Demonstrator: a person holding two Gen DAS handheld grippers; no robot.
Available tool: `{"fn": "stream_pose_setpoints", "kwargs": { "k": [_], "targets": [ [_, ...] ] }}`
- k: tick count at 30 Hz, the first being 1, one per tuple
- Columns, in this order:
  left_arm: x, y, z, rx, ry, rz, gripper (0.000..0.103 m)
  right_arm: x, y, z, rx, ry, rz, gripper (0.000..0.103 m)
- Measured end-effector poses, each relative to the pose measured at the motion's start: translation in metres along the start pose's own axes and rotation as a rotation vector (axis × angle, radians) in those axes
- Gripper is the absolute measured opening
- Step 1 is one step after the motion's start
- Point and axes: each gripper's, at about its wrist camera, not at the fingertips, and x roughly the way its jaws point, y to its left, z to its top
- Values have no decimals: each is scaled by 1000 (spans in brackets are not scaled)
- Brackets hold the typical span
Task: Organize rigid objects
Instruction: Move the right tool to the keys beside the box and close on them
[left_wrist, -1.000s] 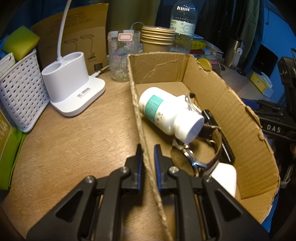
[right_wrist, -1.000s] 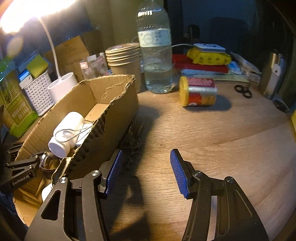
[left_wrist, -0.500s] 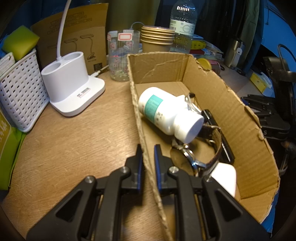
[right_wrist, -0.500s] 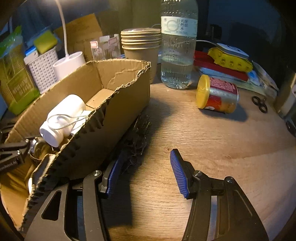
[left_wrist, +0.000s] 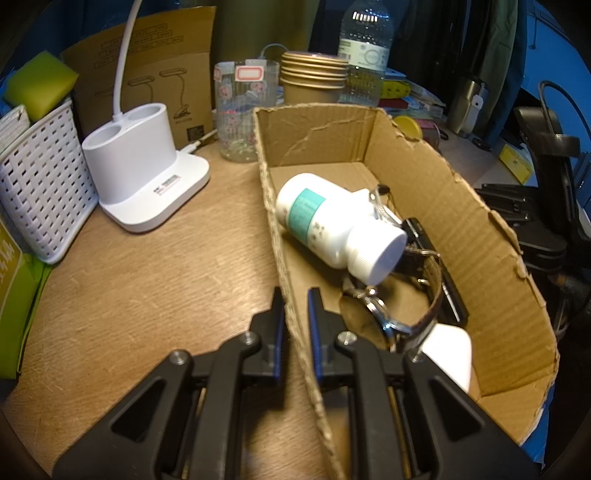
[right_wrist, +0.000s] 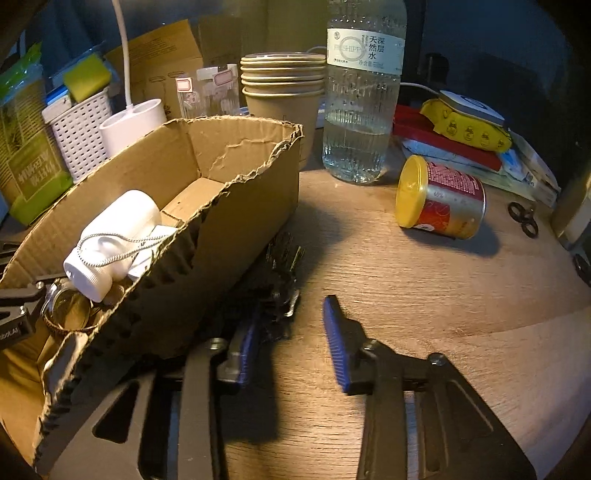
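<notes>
My left gripper (left_wrist: 295, 306) is shut on the near left wall of an open cardboard box (left_wrist: 461, 229). Inside the box lie a white pill bottle (left_wrist: 325, 221), a wristwatch (left_wrist: 388, 310), a black flat item and a white block (left_wrist: 450, 354). The right wrist view shows the same box (right_wrist: 221, 251) from its other side, with the bottle (right_wrist: 110, 229) under a thin chain. A dark bristly object (right_wrist: 280, 266) lies on the table against that outer wall. My right gripper (right_wrist: 291, 310) is just behind it, jaws closing. Its left finger is at the object's near end and its right finger is clear of it.
A red can with a yellow lid (right_wrist: 443, 199) lies on its side to the right. Behind it stand a water bottle (right_wrist: 362, 103) and stacked paper cups (right_wrist: 284, 92). Small scissors (right_wrist: 522, 218) are at far right. A white lamp base (left_wrist: 140, 162) and white basket (left_wrist: 40, 177) stand left of the box.
My right gripper has shifted toward the box's outer wall and rolled a little, and its jaws have narrowed around the dark object's end. The left gripper and box have not moved.
</notes>
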Motion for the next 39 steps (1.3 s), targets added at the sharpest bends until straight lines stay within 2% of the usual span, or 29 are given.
{"fn": "stream_pose_setpoints", "kwargs": {
  "k": [4, 8, 9, 10, 11, 12, 18, 21, 22, 26, 27, 28, 39],
  "targets": [
    [0, 0, 0, 0, 0, 0, 13, -1, 2, -1, 6, -2, -22, 21],
    [0, 0, 0, 0, 0, 0, 13, -1, 0, -1, 16, -2, -24, 20],
    [0, 0, 0, 0, 0, 0, 13, 0, -1, -1, 24, -2, -14, 21],
    [0, 0, 0, 0, 0, 0, 13, 1, -2, 0, 31, -3, -4, 26],
    [0, 0, 0, 0, 0, 0, 13, 2, -2, 1, 32, -2, 3, 38],
    [0, 0, 0, 0, 0, 0, 13, 4, -2, 3, 30, -1, 6, 40],
    [0, 0, 0, 0, 0, 0, 13, 8, -4, 8, 5, 0, 15, 40],
    [0, 0, 0, 0, 0, 0, 13, 8, -2, 10, -13, -1, 20, 28],
    [0, 0, 0, 0, 0, 0, 13, 7, -1, 10, -19, -3, 16, 21],
    [0, 0, 0, 0, 0, 0, 13, 3, -1, 7, -4, -6, -20, 18],
    [0, 0, 0, 0, 0, 0, 13, 1, -2, 5, 5, -11, -34, 13],
    [0, 0, 0, 0, 0, 0, 13, -3, -5, 4, 17, -28, -42, 2],
    [0, 0, 0, 0, 0, 0, 13, -40, -18, -4, 74, -115, -106, 1]
  ]
}}
